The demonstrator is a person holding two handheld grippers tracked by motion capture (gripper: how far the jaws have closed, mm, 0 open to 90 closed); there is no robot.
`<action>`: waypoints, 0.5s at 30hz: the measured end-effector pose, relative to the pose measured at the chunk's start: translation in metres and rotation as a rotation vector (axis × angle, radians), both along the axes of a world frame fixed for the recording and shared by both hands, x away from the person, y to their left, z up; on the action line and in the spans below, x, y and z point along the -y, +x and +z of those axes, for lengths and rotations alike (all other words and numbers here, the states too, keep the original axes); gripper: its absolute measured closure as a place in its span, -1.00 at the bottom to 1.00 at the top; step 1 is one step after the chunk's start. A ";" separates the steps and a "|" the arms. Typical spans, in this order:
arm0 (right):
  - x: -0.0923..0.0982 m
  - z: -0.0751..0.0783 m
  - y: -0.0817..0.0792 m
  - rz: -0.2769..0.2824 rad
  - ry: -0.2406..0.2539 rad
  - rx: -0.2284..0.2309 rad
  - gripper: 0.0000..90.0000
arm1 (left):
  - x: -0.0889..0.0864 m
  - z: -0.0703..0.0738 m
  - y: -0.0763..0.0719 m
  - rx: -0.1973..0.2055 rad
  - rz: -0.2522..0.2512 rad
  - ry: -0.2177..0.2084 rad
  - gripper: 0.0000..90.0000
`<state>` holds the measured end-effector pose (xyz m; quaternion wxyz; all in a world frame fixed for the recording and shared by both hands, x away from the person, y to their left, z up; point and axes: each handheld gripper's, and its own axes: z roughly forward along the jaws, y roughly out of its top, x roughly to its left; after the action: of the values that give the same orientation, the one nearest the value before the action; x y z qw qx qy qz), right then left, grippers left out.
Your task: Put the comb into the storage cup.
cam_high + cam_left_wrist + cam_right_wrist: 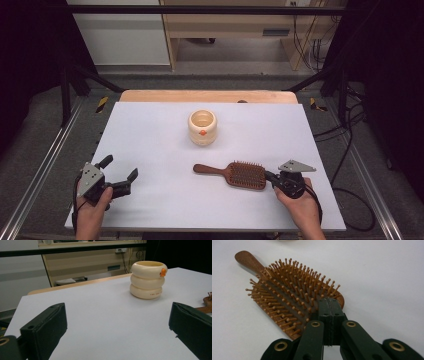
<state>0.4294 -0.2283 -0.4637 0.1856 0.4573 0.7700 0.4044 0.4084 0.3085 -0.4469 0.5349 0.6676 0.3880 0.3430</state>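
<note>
Brush (240, 174) lies bristles-up on the desk (150, 145), long axis running left-right, handle pointing away from our right tool (270, 176), whose jaws are pressed together at its head end. Left tool (121, 176) is spread, well apart.

Cream cup (202, 127) standing mid-table (150, 150), hairbrush (235, 173) lying near right hand-held gripper (272, 176); wide bare surface staying free around left hand-held gripper (121, 172).
</note>
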 end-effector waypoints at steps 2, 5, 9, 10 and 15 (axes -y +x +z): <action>-0.001 0.001 0.002 -0.004 -0.003 -0.001 1.00 | 0.000 0.000 0.000 0.002 0.001 0.000 -0.96; -0.001 0.001 0.003 -0.010 -0.002 -0.006 1.00 | -0.002 0.000 -0.001 0.003 0.003 -0.007 -0.96; -0.001 0.002 0.006 -0.009 -0.007 0.000 1.00 | -0.003 0.000 0.000 0.001 0.005 -0.007 -0.96; -0.001 0.002 0.008 -0.007 -0.005 -0.001 1.00 | -0.003 -0.001 0.001 -0.002 0.007 -0.007 -0.96; -0.005 0.004 0.016 0.006 -0.015 -0.002 1.00 | -0.003 0.000 0.001 -0.003 0.011 -0.002 -0.96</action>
<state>0.4452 -0.2235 -0.4594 0.1869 0.4541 0.7745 0.3987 0.4094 0.3113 -0.4473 0.5329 0.6655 0.3929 0.3447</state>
